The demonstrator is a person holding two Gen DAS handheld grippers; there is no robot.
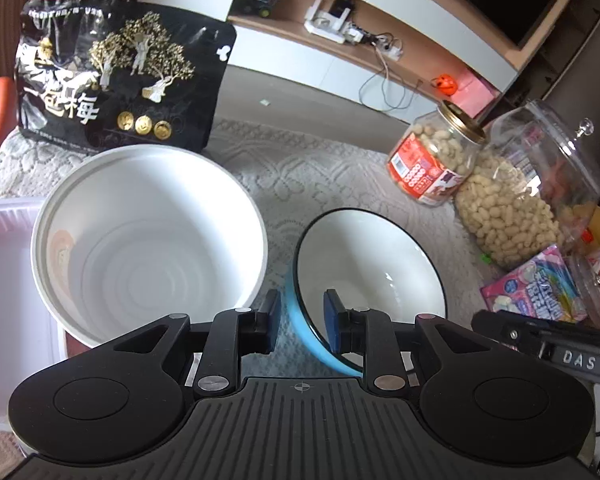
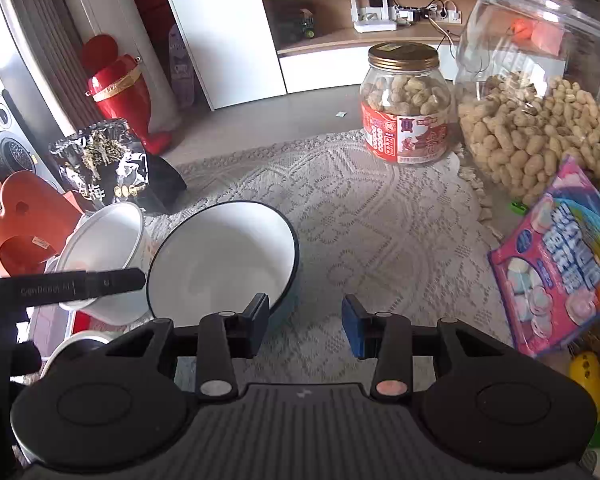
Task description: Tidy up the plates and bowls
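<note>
**Blue bowl pinched by the left claw, white tub just to its left**

Going left to right in the left wrist view: a pale tray [image 1: 8, 300] at the edge, then the big white tub [image 1: 148, 240], then the blue bowl [image 1: 364, 276] tilted on its side. The left claw [image 1: 302, 322] pinches the bowl's near rim, one pad inside and one outside, so the tub lies just left of the claw and is probably where the bowl goes. The right claw [image 2: 304, 326] hangs part spread over the lace-covered counter [image 2: 380, 220], gripping nothing, with the bowl at its left. Counted: one blue bowl, one white tub, one tray, two peanut jars [image 2: 405, 104]
</note>
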